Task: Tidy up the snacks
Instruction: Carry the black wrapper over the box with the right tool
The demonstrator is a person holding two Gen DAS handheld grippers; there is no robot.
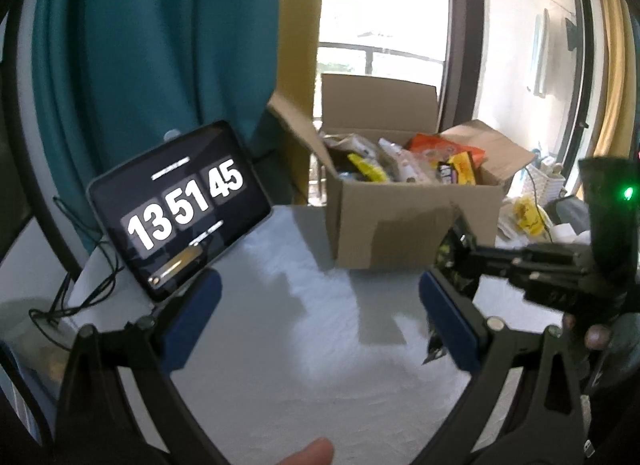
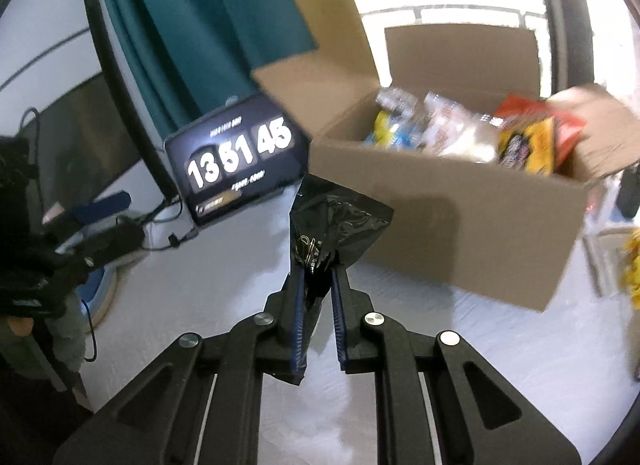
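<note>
Starting at your left, the left tongs (image 1: 320, 317) gape wide with nothing between the blue pads, above the white tabletop (image 1: 280, 365). Behind them leans the tablet clock (image 1: 180, 209). Your right tongs (image 2: 316, 277) are pinched onto a black snack packet (image 2: 336, 225), held clear of the tabletop, just before the open cardboard box (image 2: 460, 217) crammed with snacks (image 2: 460, 129).

Tablet (image 1: 182, 209) showing clock digits; teal curtain (image 1: 160, 37) behind; cables (image 1: 80, 285).
</note>
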